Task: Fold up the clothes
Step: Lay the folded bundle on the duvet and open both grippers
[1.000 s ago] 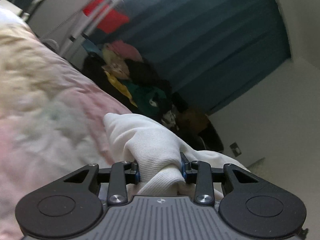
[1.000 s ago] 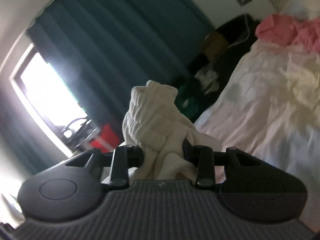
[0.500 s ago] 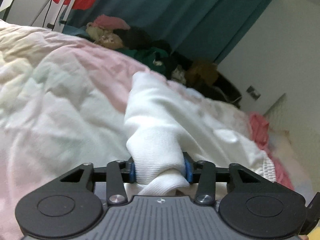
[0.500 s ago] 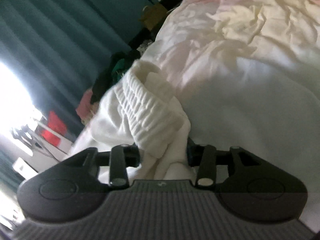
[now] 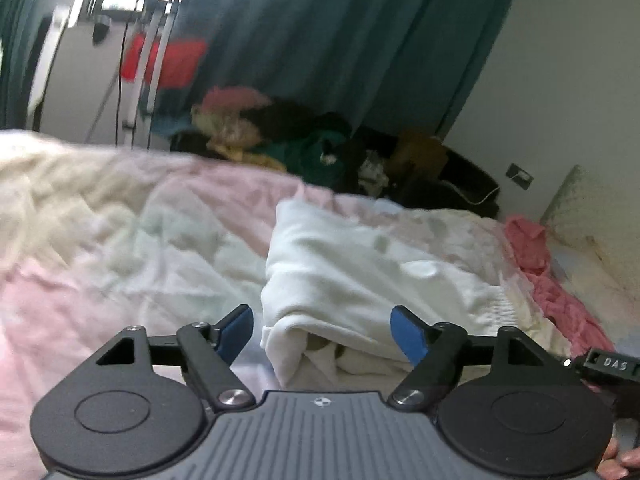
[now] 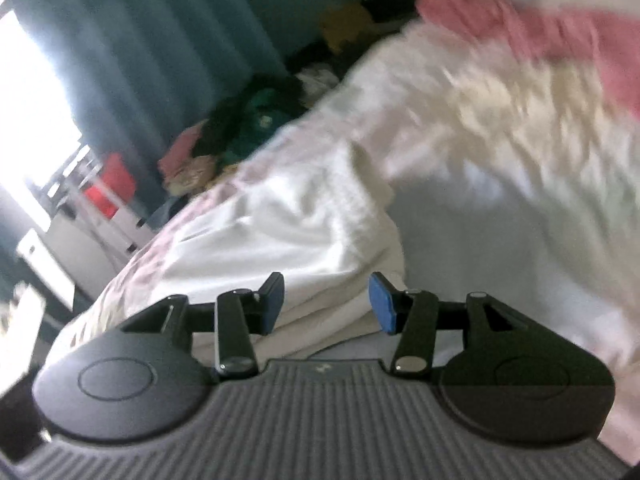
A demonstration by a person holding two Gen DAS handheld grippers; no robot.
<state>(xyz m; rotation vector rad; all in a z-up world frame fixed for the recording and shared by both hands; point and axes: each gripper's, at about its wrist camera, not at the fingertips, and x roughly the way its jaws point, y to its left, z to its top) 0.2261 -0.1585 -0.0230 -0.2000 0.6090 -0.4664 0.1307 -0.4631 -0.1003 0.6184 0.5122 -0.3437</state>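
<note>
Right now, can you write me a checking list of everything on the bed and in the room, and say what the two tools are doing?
Surface: rumpled pale pink and cream bed cover.
Job's things: white knit garment, folded over on the bed cover.
Clutter: crumpled pink cloth on the bed; heap of dark, green and yellow clothes past it.
Grippers: left tool open, empty; right tool open, empty.
Cables: thin white cable near the wall socket.
Surroundings: teal curtain, bright window, red item on a metal stand.
</note>
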